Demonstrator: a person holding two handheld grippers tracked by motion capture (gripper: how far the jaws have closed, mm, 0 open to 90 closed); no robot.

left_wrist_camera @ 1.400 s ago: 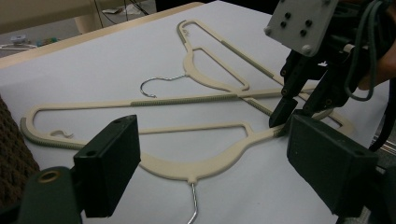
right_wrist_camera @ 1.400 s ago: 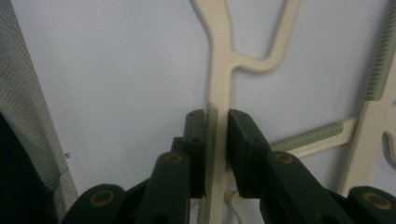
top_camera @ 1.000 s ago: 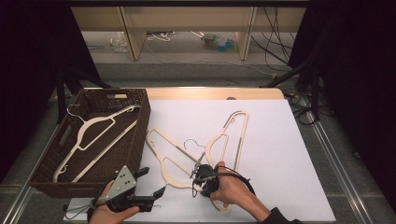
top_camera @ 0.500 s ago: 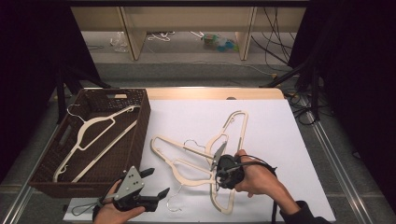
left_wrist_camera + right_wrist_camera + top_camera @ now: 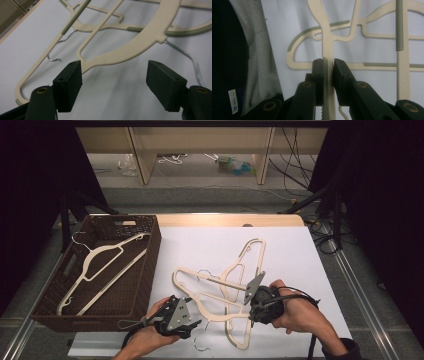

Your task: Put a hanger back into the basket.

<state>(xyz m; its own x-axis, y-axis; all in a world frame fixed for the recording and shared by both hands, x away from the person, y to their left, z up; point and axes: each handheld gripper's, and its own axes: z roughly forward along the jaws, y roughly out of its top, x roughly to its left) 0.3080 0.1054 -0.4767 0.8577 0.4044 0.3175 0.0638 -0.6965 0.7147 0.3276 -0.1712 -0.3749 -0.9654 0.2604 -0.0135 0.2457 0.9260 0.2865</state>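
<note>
A: Between the right gripper (image 5: 250,307)'s jaws sits a thin arm of one cream hanger (image 5: 325,32); they are clamped tight on it, and that hanger is tilted up off the white table cover (image 5: 300,255).

B: And the left gripper (image 5: 192,325)?

A: Its jaws stand wide with nothing pinched, though they have just been closing a little. Just ahead of its fingertips (image 5: 68,82), in the left gripper view, runs the broad curved shoulder of a hanger (image 5: 147,37), with its wire hook (image 5: 190,60) off toward the right-hand jaw. A second hanger (image 5: 245,265) lies crossed with it, so the two look tangled.

B: So how should the step go?

A: I'd judge the aim is to part them and carry one to the brown basket (image 5: 150,265) beyond the left gripper, where another hanger (image 5: 100,265) already lies. Bring the left jaws squarely over the shoulder, not the hook, and close only once the plastic is centred. Then hold one hanger down while the right lifts slowly, watching that no hook catches a bar.
</note>
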